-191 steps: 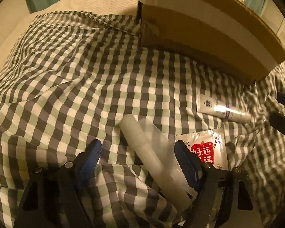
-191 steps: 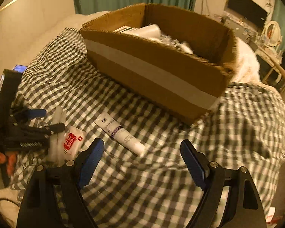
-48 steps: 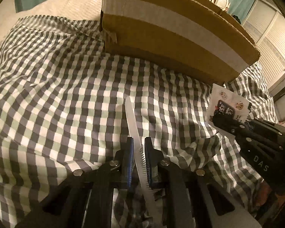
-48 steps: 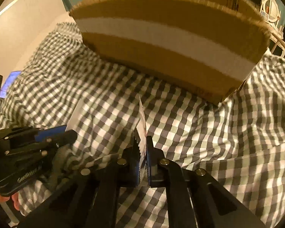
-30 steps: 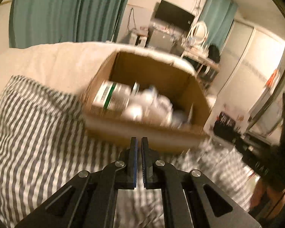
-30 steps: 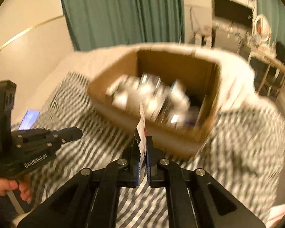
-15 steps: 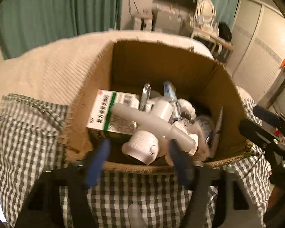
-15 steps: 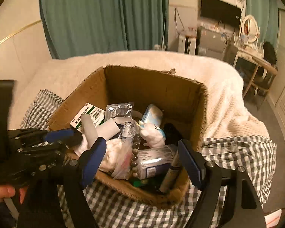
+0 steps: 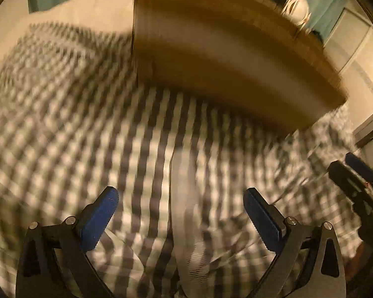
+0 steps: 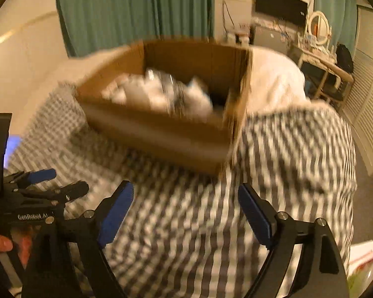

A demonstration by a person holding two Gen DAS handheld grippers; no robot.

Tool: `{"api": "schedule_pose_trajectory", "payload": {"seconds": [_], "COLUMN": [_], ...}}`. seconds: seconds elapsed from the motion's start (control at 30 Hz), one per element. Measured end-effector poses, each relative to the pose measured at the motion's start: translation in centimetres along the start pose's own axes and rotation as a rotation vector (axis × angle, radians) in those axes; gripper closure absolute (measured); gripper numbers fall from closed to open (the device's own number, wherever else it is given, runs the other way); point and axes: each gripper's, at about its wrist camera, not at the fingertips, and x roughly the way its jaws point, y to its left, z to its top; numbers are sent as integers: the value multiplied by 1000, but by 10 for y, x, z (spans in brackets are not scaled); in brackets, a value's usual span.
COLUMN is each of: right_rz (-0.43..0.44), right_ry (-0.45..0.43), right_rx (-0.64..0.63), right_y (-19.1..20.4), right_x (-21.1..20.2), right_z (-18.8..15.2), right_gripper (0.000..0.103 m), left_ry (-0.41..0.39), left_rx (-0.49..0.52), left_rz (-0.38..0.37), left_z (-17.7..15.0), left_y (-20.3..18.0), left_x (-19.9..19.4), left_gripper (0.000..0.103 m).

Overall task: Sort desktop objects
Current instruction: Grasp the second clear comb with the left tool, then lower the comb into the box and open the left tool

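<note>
The left hand-held gripper (image 9: 180, 213) has just been opening and stands spread over the checked bedcover (image 9: 62, 124), a pale blurred tube (image 9: 186, 198) lying loose between its jaws. The cardboard box (image 10: 161, 134) sits beyond. The right hand-held gripper (image 10: 184, 208), also just opening, is spread and empty.

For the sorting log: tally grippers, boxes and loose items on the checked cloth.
Grippers: 2 (left gripper, right gripper; jaws just been opening, nothing gripped)
Cardboard box: 1
Pale long item on cloth: 1
Total: 4
Box contents too blurred to count.
</note>
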Motion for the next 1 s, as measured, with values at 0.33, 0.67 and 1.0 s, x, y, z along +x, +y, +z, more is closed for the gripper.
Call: {"api": "schedule_pose_trajectory", "payload": {"seconds": [0.33, 0.67, 1.0], "right_rz": [-33, -31, 42], "right_ry": [76, 60, -160], "right_rx": [-50, -44, 35], "right_y": [15, 16, -7], "right_x": [26, 17, -48], "right_z": [-16, -17, 62], "right_gripper": [16, 16, 16], "left_ry": [29, -72, -389], "left_rx": [138, 115, 173], "left_rz": [101, 4, -76], "left_z": [-18, -17, 102], "left_y": [-19, -9, -52], "left_x": [25, -22, -120], "left_gripper": [28, 78, 80]}}
